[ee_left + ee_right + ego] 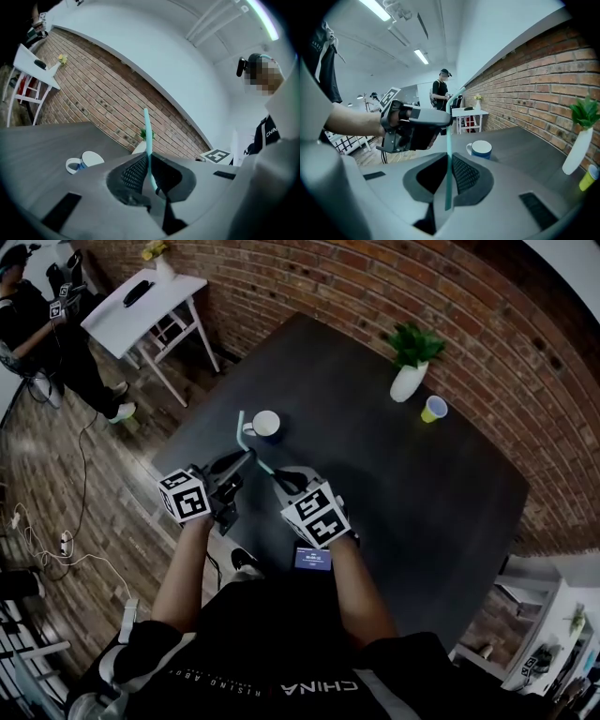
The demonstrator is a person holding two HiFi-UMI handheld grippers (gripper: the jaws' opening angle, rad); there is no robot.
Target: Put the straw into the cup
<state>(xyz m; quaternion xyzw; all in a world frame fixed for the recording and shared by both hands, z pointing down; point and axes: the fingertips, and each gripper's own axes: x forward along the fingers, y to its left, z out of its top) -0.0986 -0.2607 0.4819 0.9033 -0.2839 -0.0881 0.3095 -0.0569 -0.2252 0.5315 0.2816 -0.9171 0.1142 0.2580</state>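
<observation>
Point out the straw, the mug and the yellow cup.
Thin teal straw [449,140]: right gripper view, mid-shaft.
Blue-and-white mug [482,153]: right gripper view, blue side wall.
Small yellow cup [433,409]: head view, its opening.

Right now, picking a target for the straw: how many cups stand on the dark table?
2: a blue-and-white mug near the straw, and a yellow cup beside the white vase. None seems hidden.

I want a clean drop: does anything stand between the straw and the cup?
Nothing visible does. The straw, held by the left gripper and right gripper, is near the cup, only bare table between them.
</observation>
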